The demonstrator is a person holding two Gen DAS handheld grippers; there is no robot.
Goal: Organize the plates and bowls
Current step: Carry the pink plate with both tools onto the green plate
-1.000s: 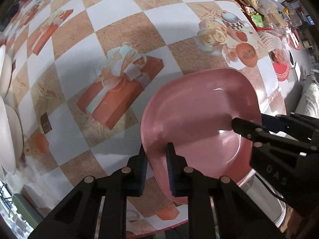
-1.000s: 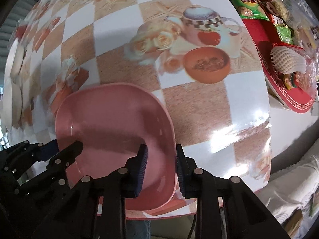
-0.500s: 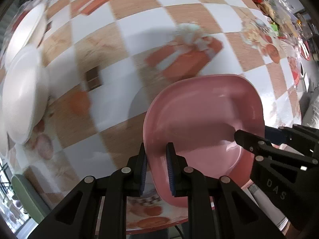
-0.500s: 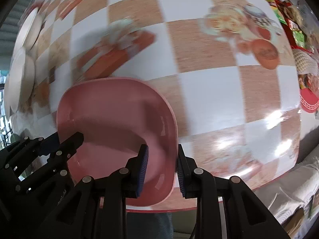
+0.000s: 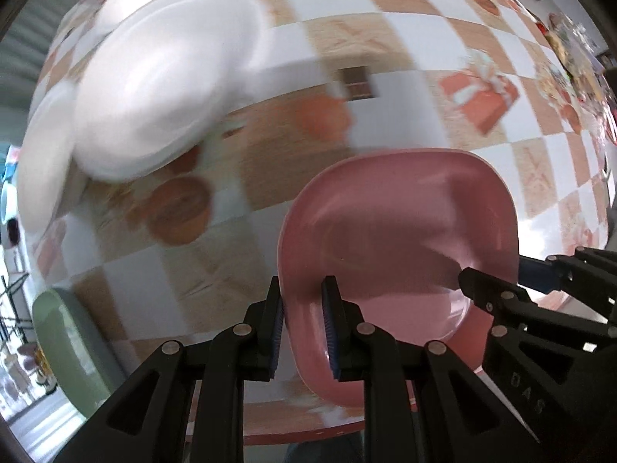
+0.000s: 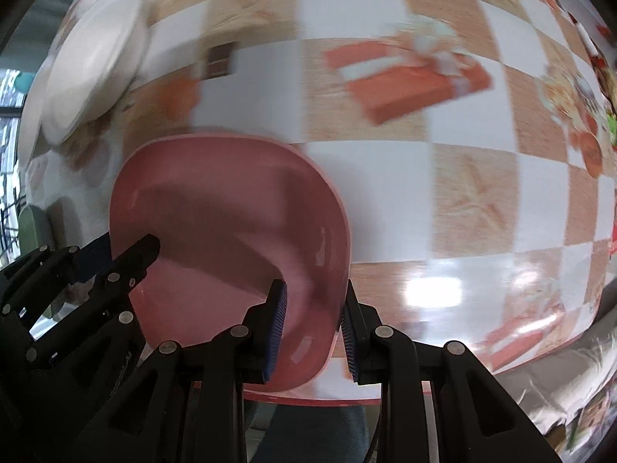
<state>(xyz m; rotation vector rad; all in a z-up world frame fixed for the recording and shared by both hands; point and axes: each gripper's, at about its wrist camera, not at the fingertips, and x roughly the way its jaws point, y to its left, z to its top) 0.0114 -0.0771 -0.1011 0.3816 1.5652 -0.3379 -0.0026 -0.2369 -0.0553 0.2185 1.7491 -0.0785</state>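
A pink squarish plate [image 5: 401, 239] is held above the checkered tablecloth by both grippers. My left gripper [image 5: 302, 320] is shut on its left rim. My right gripper [image 6: 312, 324] is shut on its right rim; the plate fills the lower left of the right wrist view [image 6: 231, 227]. Each gripper shows in the other's view, the right one [image 5: 501, 289] and the left one [image 6: 123, 258]. White plates [image 5: 154, 88] lie stacked ahead to the left, blurred; they also show at the upper left of the right wrist view [image 6: 88, 61].
The table's near edge [image 5: 308, 428] runs just under the grippers. A green chair back [image 5: 65, 347] stands off the table's left side. Snack packets and a red tray [image 6: 601, 77] sit at the far right.
Both grippers have carried the pink plate to the left along the table. The white plates have come much closer, now ahead and left of the pink plate.
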